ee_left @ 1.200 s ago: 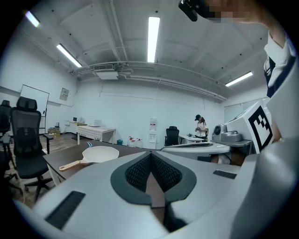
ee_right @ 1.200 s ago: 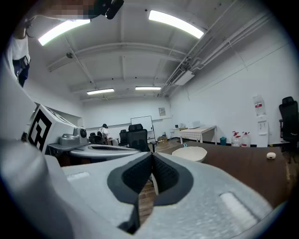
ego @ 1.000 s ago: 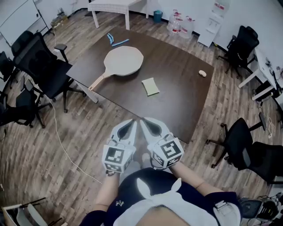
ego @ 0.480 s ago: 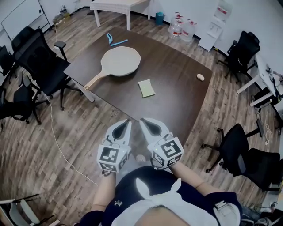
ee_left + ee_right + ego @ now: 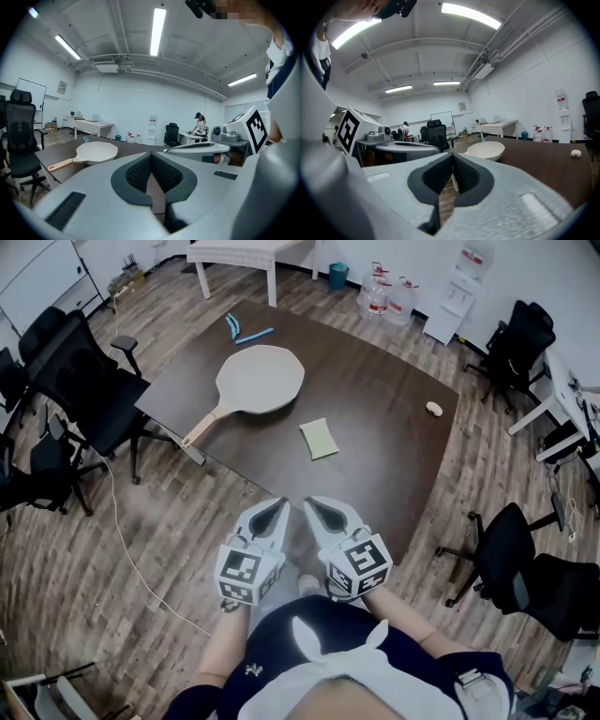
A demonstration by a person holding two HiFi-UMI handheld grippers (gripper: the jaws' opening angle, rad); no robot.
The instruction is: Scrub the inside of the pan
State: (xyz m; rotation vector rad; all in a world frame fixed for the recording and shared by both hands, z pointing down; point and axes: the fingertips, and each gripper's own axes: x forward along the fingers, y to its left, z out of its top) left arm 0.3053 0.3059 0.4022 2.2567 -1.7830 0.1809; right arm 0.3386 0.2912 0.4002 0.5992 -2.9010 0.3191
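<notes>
Just short of the table's near edge, the left gripper [image 5: 278,505] and right gripper [image 5: 313,505] hovered side by side, each with its jaws pressed together on nothing. Mid-table [image 5: 384,456] lay a yellow pad [image 5: 319,439], probably a sponge. Beyond it, toward the table's far left, sat the cream pan [image 5: 261,379], its handle pointing at the left edge.

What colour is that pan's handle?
The handle is light wood-tan; best seen in the head view.
</notes>
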